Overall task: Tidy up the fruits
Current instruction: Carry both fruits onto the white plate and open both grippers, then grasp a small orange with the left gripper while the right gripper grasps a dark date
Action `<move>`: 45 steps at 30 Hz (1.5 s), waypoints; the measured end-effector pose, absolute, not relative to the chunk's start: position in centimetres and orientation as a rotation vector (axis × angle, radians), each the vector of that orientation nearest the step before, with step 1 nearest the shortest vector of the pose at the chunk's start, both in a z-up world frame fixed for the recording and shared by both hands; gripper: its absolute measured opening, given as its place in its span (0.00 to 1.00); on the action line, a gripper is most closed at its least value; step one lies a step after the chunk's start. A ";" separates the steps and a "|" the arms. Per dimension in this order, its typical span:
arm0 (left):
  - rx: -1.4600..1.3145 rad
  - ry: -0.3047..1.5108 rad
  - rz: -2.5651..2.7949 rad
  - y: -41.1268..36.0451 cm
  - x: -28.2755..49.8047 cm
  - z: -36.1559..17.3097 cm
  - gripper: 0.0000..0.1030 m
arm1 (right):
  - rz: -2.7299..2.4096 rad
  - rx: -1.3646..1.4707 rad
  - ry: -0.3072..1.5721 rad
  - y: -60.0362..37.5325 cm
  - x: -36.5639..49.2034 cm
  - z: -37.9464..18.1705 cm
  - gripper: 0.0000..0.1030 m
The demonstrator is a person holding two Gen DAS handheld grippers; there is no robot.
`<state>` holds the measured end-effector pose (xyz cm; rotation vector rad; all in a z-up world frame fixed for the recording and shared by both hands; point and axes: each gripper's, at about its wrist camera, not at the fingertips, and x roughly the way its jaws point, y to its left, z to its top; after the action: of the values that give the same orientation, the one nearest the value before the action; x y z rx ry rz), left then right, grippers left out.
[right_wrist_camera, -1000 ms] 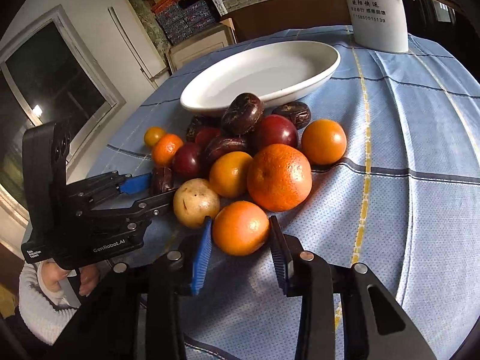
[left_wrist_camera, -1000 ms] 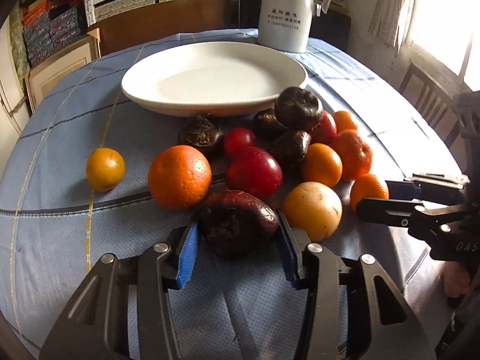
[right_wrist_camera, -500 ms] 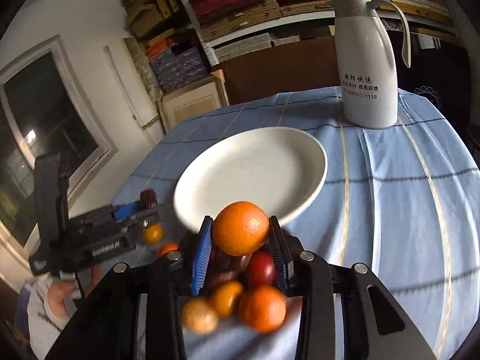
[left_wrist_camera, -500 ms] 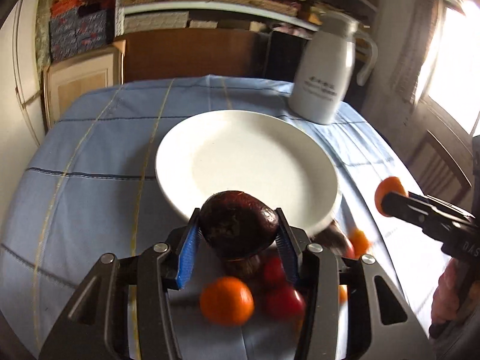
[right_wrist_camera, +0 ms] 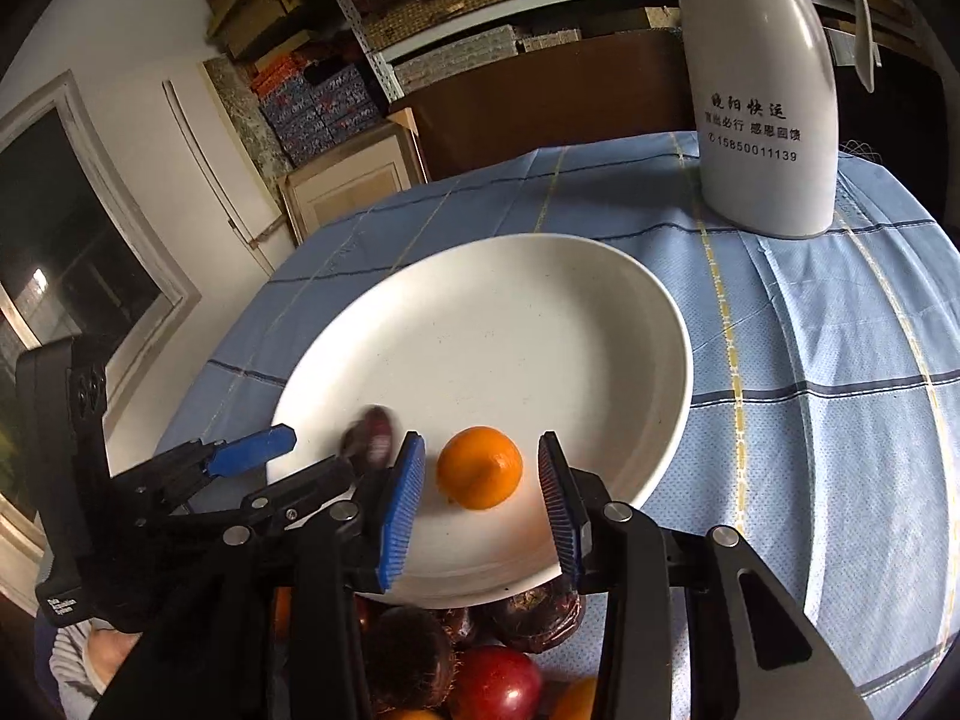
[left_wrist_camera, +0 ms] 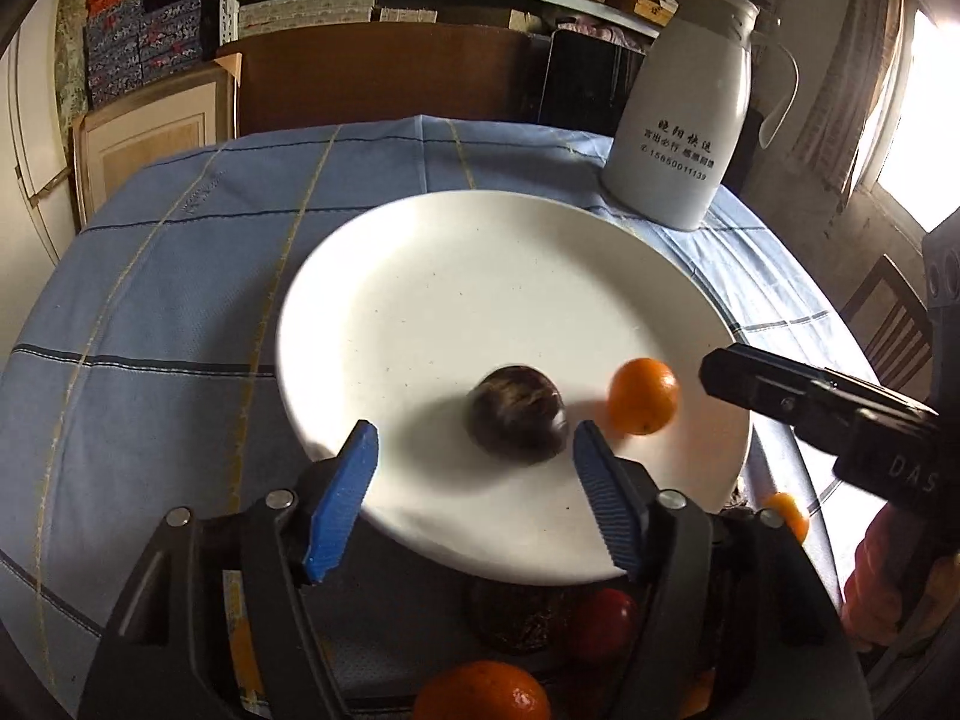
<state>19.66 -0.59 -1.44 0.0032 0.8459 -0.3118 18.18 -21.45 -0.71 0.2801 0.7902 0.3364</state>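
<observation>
Fruits: only a dark purple round fruit (left_wrist_camera: 517, 415) and a small orange mandarin (right_wrist_camera: 479, 467) sit on the wide white plate (left_wrist_camera: 480, 252), the left gripper (left_wrist_camera: 474, 492) opening off the first, the right gripper (right_wrist_camera: 480, 501) looking slack around the second though that's hard to call, and the pile of red, dark and orange fruit (right_wrist_camera: 480, 660) on the near side is still waiting.

Far half of plate (left_wrist_camera: 480, 276) free; jug (left_wrist_camera: 684, 132) behind, fruit pile (right_wrist_camera: 480, 660) near rim.

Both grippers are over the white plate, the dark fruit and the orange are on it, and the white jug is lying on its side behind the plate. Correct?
Not quite: the white jug stands upright on the blue cloth behind the white plate, as the left wrist view shows. The dark fruit and orange are on the plate, with both grippers over it.
</observation>
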 end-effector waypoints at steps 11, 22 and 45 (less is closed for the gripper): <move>-0.144 0.758 -0.154 7.0 13.4 -0.3 0.90 | 0.281 0.218 0.644 -21.3 9.7 0.6 0.65; -0.143 0.833 -0.053 8.2 11.0 -3.1 0.92 | 0.259 0.010 0.591 -17.7 6.2 -0.2 0.74; -0.026 0.895 0.002 7.2 13.3 -4.5 0.96 | 0.226 0.002 0.689 -17.0 8.6 -1.7 0.75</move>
<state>13.26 7.24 -4.55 -0.0259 0.8948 0.0017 8.59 -16.97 -1.67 0.0015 0.6891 0.2264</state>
